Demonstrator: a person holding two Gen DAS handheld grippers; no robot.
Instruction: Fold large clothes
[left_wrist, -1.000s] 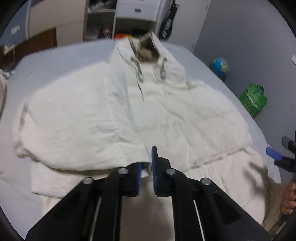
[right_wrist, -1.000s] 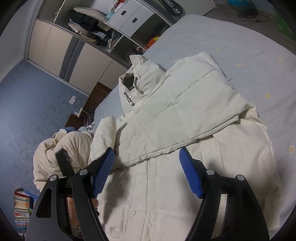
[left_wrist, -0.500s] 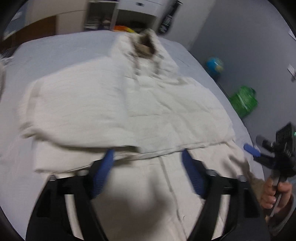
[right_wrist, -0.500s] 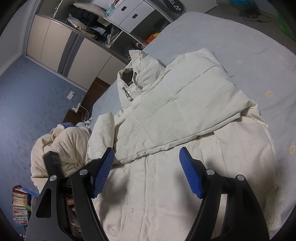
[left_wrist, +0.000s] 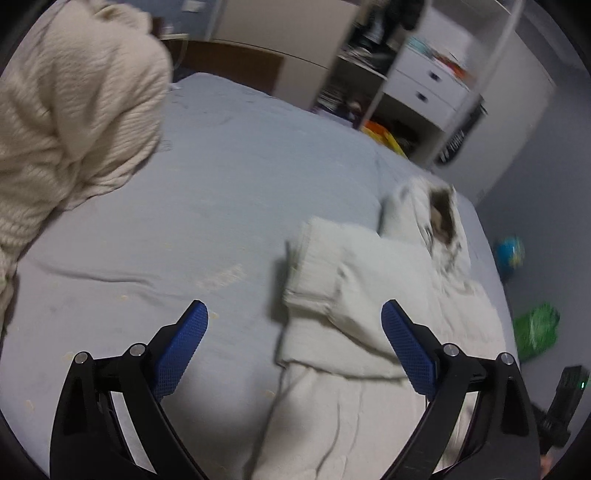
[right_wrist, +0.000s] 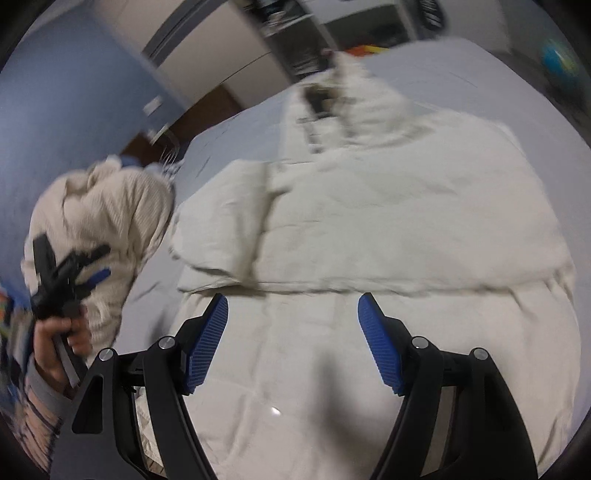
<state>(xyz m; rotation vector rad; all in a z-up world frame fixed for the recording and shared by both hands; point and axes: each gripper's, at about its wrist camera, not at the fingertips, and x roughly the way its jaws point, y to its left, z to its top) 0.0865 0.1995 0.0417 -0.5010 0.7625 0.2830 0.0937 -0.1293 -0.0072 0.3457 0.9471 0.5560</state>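
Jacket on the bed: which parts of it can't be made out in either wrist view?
- Jacket hem: cut off by the bottom edge and gripper frames, both views.
- Collar: motion-blurred, drawstrings unreadable.
- Far sleeve, left wrist view: past the right gripper finger.

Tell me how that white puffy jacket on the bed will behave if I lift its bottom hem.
The white jacket is probably floppy: its folded sleeves drape flat and crease. The quilted padding suggests it is bulky yet light for its size. Grabbed at one point, the hem would likely sag, so the folded sleeves may slide off.
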